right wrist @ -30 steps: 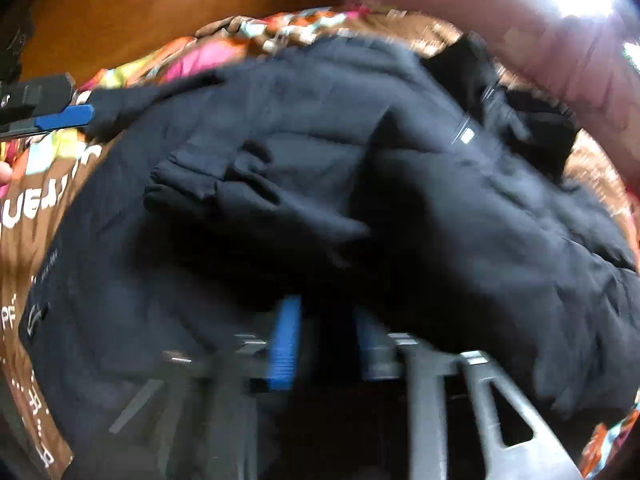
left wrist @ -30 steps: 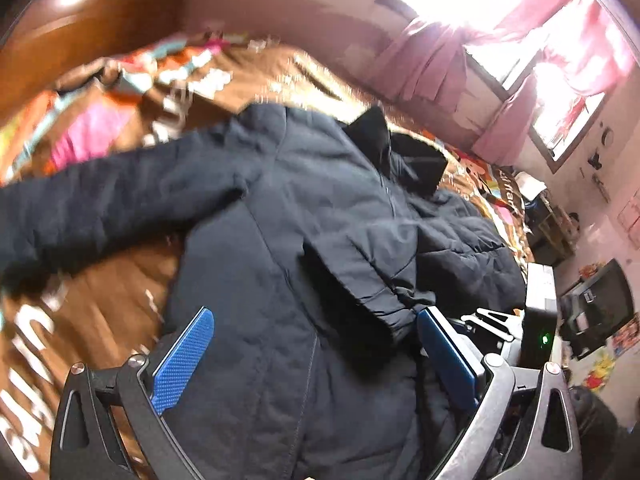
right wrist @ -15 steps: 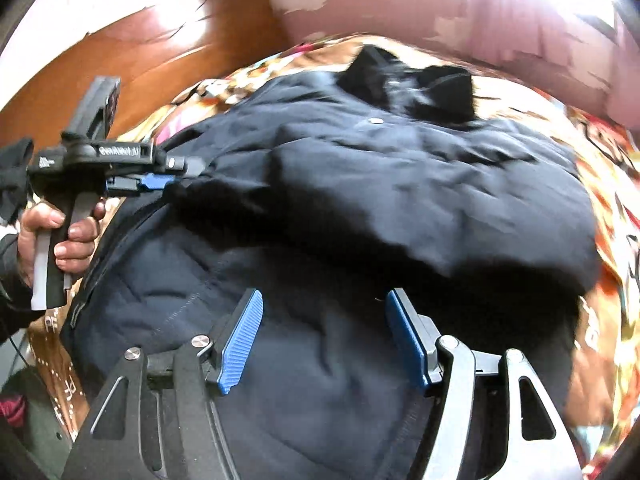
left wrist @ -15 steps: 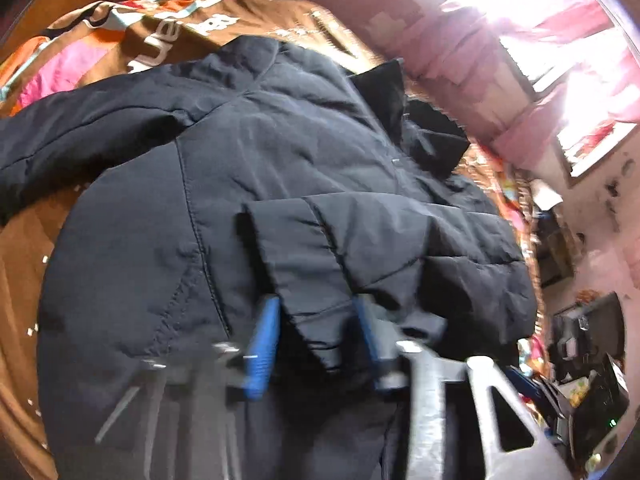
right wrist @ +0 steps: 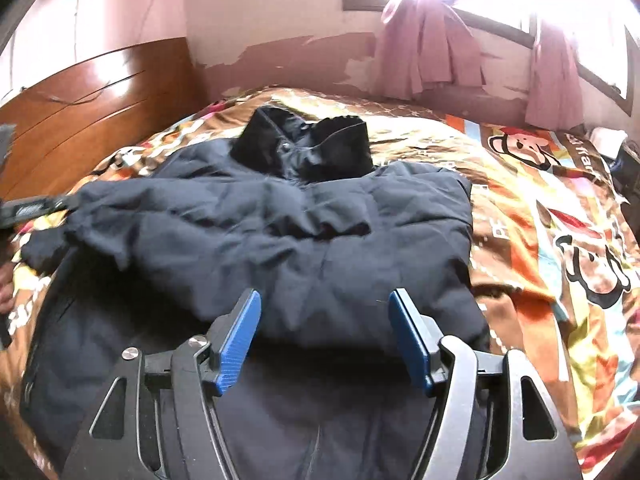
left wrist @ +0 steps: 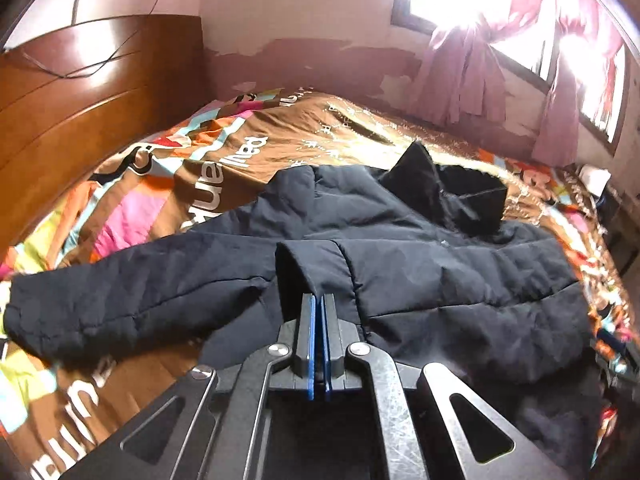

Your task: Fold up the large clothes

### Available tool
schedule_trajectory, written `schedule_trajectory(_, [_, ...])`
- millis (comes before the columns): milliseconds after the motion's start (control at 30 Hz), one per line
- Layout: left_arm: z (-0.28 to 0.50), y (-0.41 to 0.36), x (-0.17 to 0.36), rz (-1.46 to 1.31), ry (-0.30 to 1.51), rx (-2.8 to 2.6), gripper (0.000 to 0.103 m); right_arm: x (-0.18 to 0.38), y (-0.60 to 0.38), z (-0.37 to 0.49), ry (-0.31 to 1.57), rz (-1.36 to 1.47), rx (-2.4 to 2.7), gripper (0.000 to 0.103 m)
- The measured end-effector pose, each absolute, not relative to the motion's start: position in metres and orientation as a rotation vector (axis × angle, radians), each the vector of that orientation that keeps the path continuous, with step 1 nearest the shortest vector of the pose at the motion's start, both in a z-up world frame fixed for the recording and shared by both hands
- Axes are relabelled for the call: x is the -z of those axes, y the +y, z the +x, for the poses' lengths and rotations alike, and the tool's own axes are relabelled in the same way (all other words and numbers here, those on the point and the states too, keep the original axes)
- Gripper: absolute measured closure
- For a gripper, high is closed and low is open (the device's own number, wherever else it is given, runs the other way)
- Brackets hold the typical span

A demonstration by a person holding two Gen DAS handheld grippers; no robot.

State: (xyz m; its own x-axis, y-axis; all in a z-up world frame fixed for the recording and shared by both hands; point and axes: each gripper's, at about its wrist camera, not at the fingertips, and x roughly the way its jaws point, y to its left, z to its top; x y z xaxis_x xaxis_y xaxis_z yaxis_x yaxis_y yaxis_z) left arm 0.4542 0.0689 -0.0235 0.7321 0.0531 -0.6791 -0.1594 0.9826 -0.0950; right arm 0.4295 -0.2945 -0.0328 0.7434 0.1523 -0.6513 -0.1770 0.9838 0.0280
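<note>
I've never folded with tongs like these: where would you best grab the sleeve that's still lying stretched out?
Probably at the cuff end of the outstretched sleeve, coming from the headboard side. It lies flat on the bedspread, free of the jacket body. The left gripper already pinches the other, folded-over cuff.

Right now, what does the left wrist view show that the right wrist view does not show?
Only the left wrist view shows the left gripper shut on a cuff of the dark navy padded jacket, and the other sleeve spread out. Only the right wrist view shows the open right gripper and the cartoon monkey print. Both show the jacket, wooden headboard and pink curtains.
</note>
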Motion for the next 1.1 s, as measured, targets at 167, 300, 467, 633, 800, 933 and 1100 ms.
schedule_trajectory(167, [0.462, 0.071, 0.059, -0.122, 0.823, -0.135, 0.100, 0.069, -0.275, 0.479, 0.815, -0.045, -0.174, 0.040])
schedule_trajectory(300, [0.465, 0.073, 0.082, -0.128, 0.862, -0.131, 0.100, 0.096, -0.261, 0.491, 0.857, -0.106, -0.158, 0.033])
schedule_trajectory(467, [0.461, 0.068, 0.087, -0.102, 0.831, -0.139, 0.097, 0.110, -0.241, 0.481, 0.796, -0.230, -0.117, 0.026])
schedule_trajectory(633, [0.447, 0.099, 0.085, -0.300, 0.821, -0.109, 0.059, 0.107, -0.240, 0.477, 0.758, -0.235, -0.110, 0.022])
schedule_trajectory(800, [0.406, 0.153, 0.081, -0.515, 0.758, -0.138, 0.026, 0.100, -0.231, 0.479, 0.782, -0.307, -0.068, 0.019])
schedule_trajectory(933, [0.378, 0.210, 0.086, -0.592, 0.762, -0.235, 0.020, 0.072, -0.216, 0.472, 0.731, -0.272, -0.103, 0.016])
schedule_trajectory(1100, [0.347, 0.304, 0.109, -0.784, 0.774, -0.429, 0.020, 0.041, -0.164, 0.471, 0.645, -0.258, -0.239, 0.012])
